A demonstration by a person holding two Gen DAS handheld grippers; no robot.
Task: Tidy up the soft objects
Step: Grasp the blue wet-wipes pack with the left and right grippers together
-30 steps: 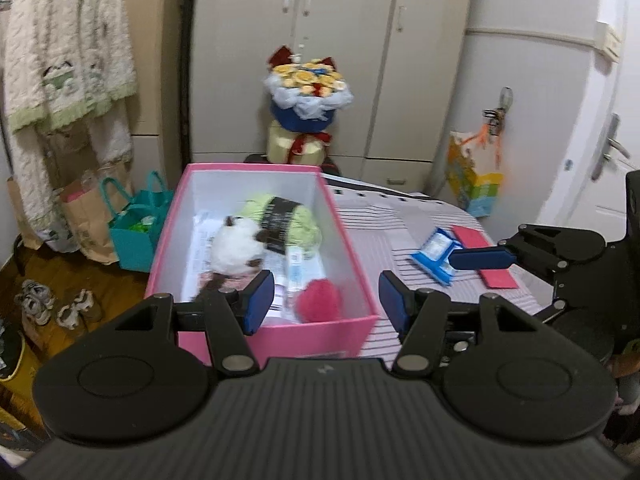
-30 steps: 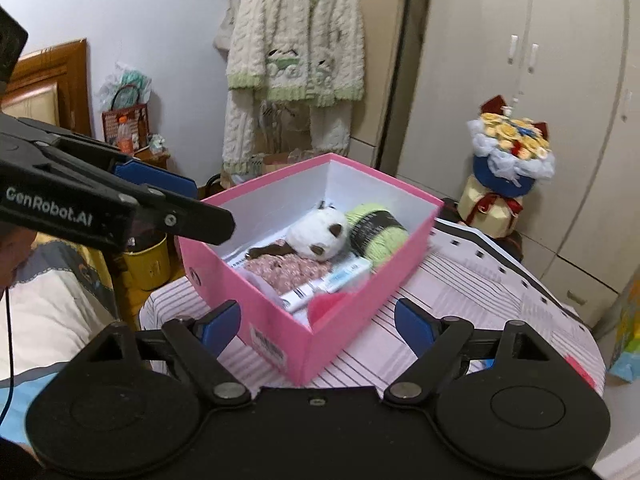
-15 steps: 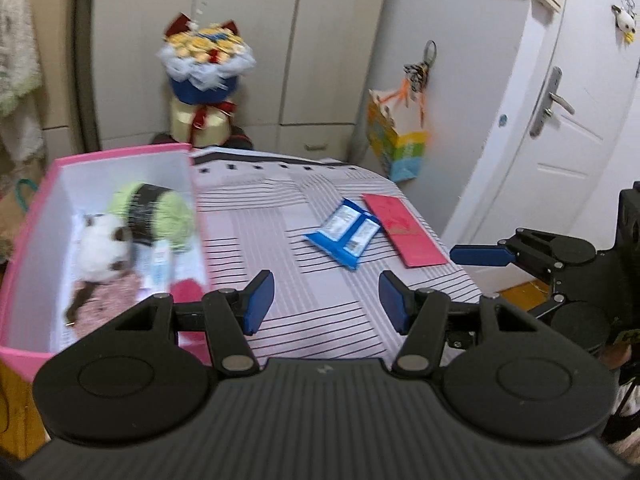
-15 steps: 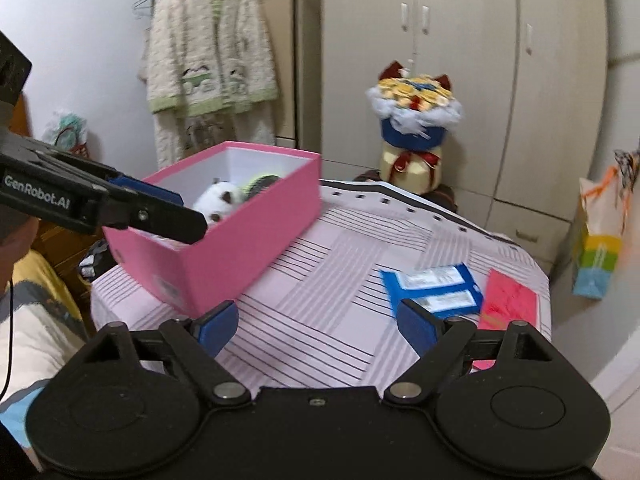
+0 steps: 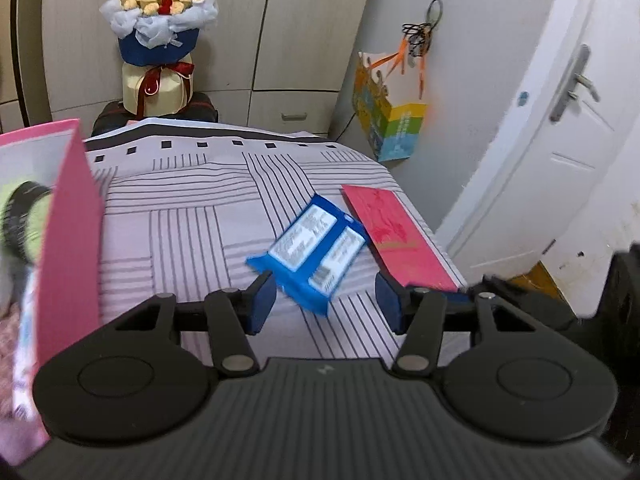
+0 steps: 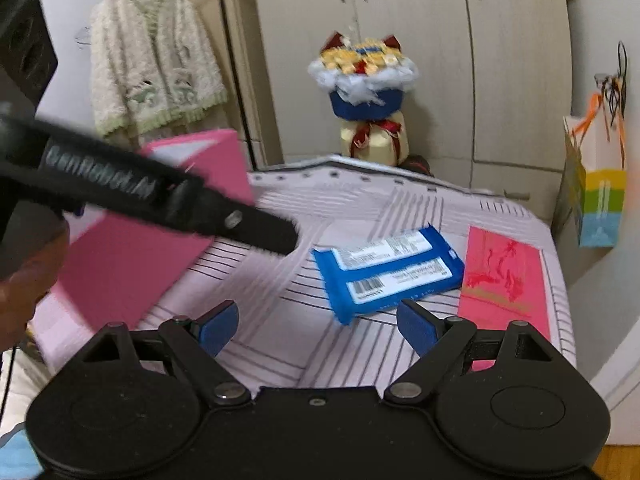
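Note:
A blue tissue pack lies on the striped tablecloth, also in the right wrist view. My left gripper is open and empty, its fingers just short of the pack's near end. My right gripper is open and empty, a little before the pack. The left gripper's arm crosses the right view. The pink box stands at the left with green yarn inside; it also shows in the right wrist view.
A red envelope lies right of the pack, near the table's right edge; it also shows in the right wrist view. A flower bouquet stands behind the table. A colourful bag hangs by the white door.
Both grippers have swung right, away from the pink box, and moved toward the blue pack. Both stay open and empty.

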